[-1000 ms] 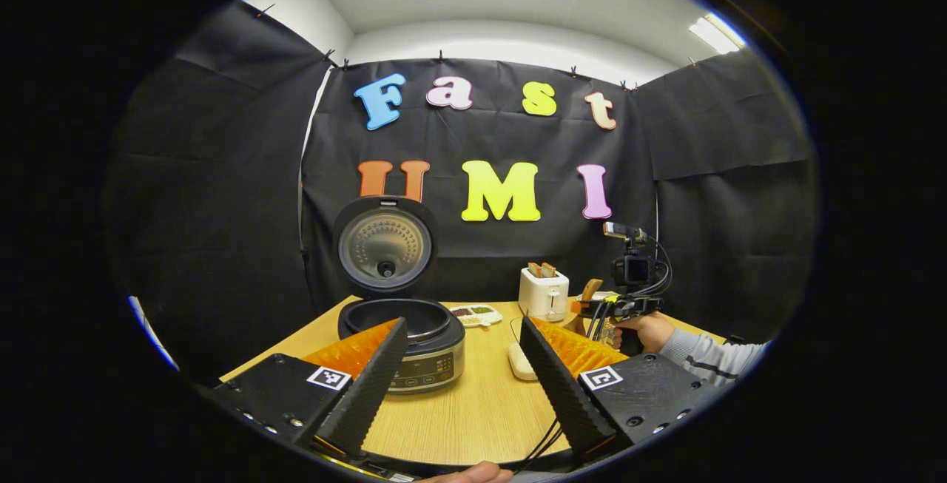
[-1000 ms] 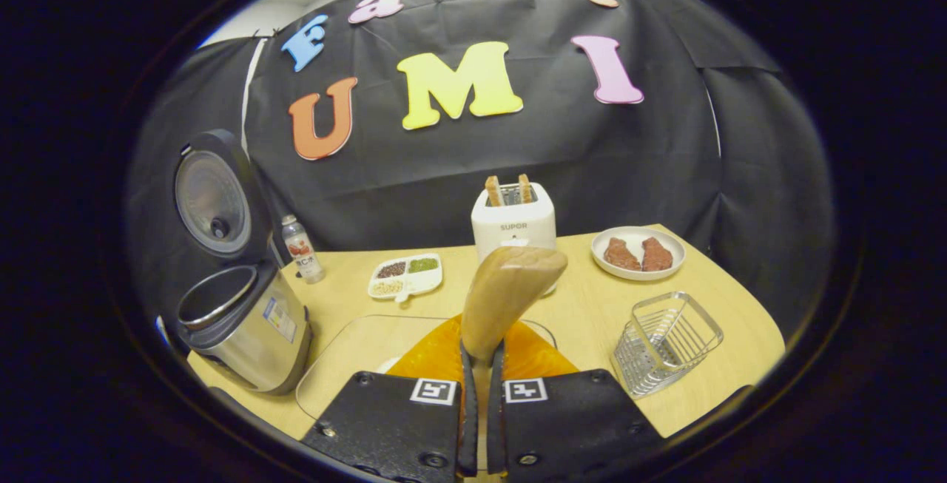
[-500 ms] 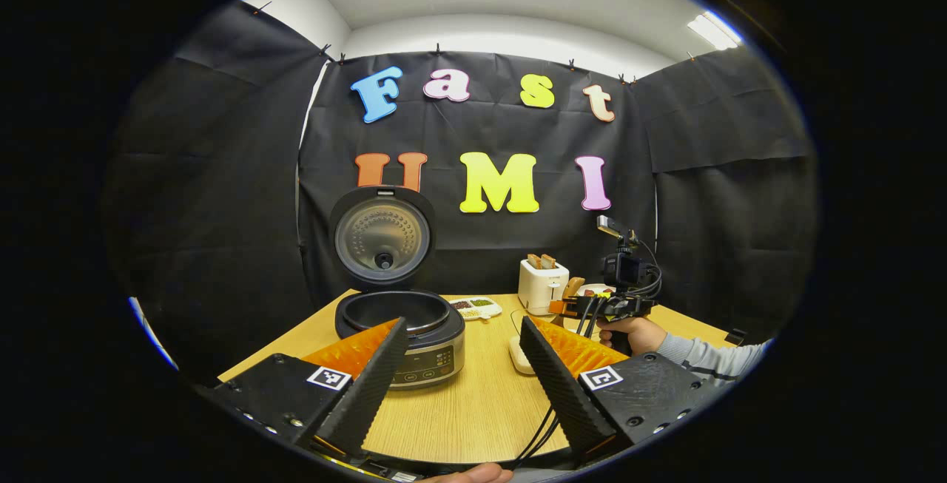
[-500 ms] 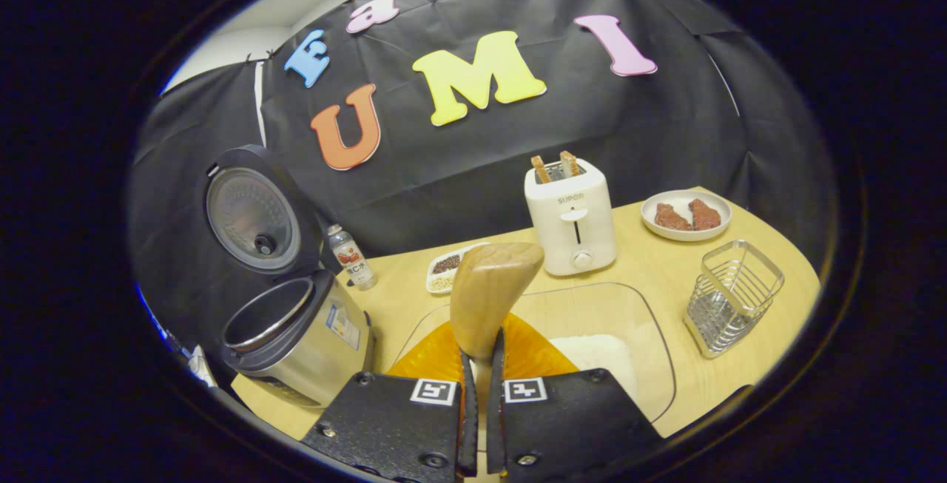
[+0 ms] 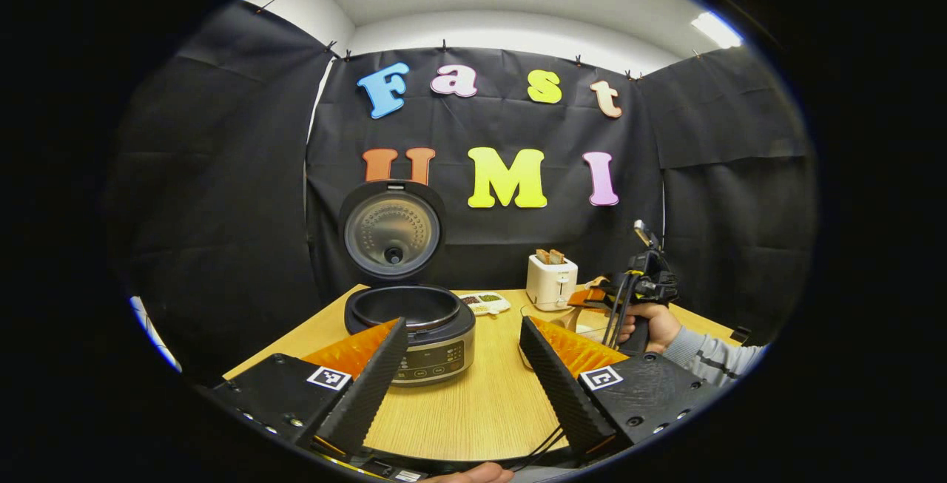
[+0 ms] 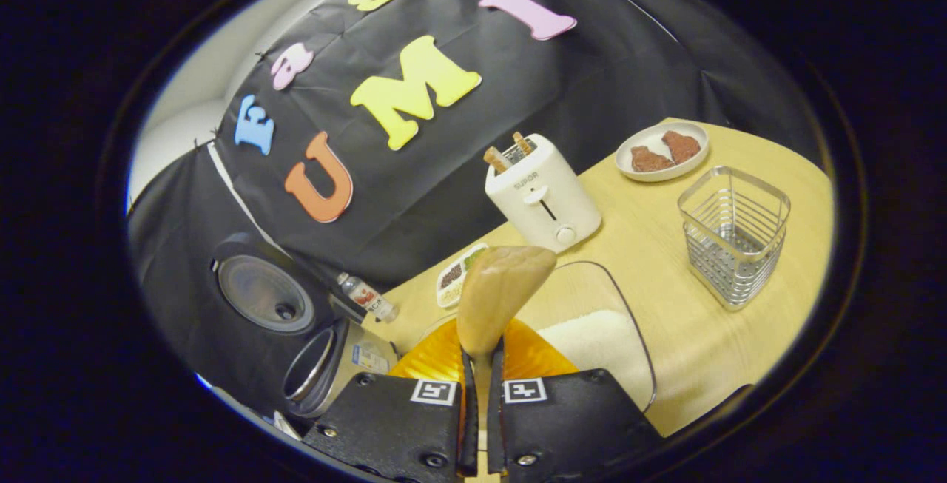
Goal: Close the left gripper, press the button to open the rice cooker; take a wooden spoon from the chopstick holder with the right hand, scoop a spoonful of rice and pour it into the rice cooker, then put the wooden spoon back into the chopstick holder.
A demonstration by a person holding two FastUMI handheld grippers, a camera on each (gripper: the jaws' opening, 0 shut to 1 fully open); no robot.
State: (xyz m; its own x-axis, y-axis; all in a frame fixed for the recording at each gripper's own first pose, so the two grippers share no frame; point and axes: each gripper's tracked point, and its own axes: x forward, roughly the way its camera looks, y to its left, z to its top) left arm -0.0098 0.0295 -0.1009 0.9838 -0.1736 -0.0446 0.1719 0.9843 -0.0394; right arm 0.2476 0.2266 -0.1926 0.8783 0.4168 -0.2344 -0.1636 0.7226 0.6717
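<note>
The right gripper pinches the wooden spoon by its handle, bowl forward and above the rice in the glass dish just ahead, presumably so it can dip and scoop. The empty chopstick holder stands farther off to its right. The left gripper hangs spread, holding nothing. The rice cooker sits open just beyond its fingers, ready to receive rice.

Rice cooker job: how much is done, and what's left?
Done: the rice cooker stands open, and the chopstick holder is empty. In hand: the right gripper clamps the wooden spoon above the rice in its glass dish. Left: scoop, pour into the cooker, return the spoon.
</note>
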